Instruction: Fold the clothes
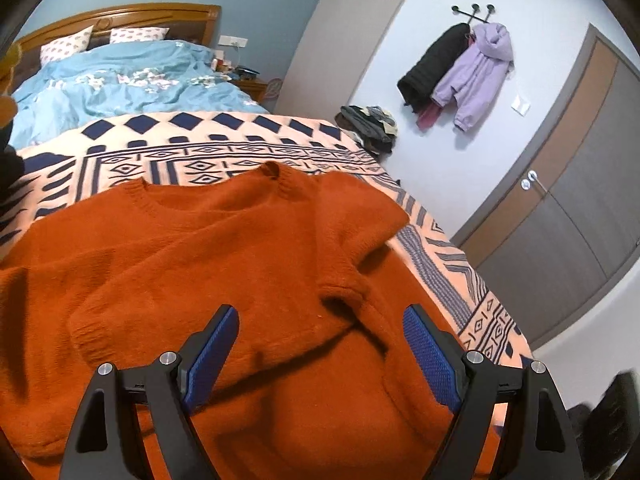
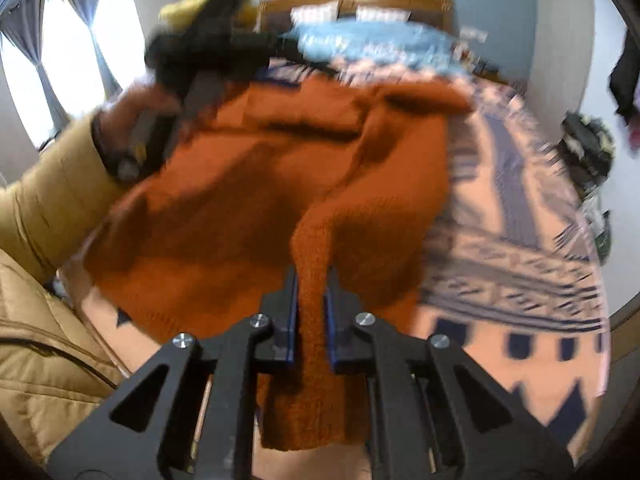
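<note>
Room: we note a blue-grey wall behind the bed, white walls to the sweater's far right, and a grey-and-wood door well beyond the blanket's right edge. In the right wrist view, a bright window with grey curtains stands to the far left of the sweater.

Bed: wooden headboard at the far end, well behind the sweater; two patterned pillows against it.

Blanket: peach with navy geometric bands, the surface on which the sweater lies; it shows behind and to the right of the sweater.

Duvet: light blue, rumpled, beyond the blanket.

Sweater: rust-orange knit, spread on the blanket with its neckline toward the headboard. One sleeve rises from the sweater's right side toward the right tongs.

Coats: one black, one lilac, hung on wall hooks far right of the sweater.

Clothes pile: dark, heaped past the blanket's far right corner.

Left gripper: we see its blue pads spread wide above the sweater's lower part, nothing between them. A person's hand in a tan sleeve holds it, at the sweater's left in the right wrist view.

Right gripper: its pads are pressed in on the sleeve, pinching the cuff end.
</note>
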The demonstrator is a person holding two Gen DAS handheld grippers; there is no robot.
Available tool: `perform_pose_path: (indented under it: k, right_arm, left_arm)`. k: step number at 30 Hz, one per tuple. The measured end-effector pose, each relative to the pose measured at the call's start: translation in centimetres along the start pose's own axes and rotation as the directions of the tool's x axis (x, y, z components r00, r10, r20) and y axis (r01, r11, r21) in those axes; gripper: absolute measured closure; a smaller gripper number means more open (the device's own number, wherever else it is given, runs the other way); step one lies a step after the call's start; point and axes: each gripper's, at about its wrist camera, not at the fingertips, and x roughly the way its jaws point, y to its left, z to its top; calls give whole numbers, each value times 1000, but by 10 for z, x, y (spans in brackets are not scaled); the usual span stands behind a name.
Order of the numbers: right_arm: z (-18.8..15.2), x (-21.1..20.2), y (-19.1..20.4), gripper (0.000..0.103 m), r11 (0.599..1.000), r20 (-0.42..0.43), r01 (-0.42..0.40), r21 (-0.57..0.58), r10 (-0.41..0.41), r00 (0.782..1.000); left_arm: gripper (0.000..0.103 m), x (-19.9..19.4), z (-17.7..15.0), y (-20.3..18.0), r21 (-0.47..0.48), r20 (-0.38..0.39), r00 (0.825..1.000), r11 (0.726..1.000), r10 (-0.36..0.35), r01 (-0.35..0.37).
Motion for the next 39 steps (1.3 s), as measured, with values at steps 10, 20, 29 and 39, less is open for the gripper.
perform_pose_path:
  k: [10, 20, 29, 39]
  right_arm:
    - [-1, -13, -3, 62, 994, 5, -66, -84, 66, 998]
    - [97, 28, -130, 51, 962, 178, -137, 237, 95, 979]
    - [146, 115, -197, 55, 842, 188, -261, 472, 193, 963]
    - [234, 127, -124, 88, 992, 125, -72, 101, 59, 990]
  left_arm:
    - [17, 13, 3, -14, 78, -19, 1000, 997, 1, 0]
    - [17, 34, -9, -29, 92, -47, 999, 996, -2, 6]
    - [17, 36, -25, -15, 35, -54, 998, 999, -32, 34]
    - [17, 31, -27, -7, 9, -21, 995, 995, -95, 95]
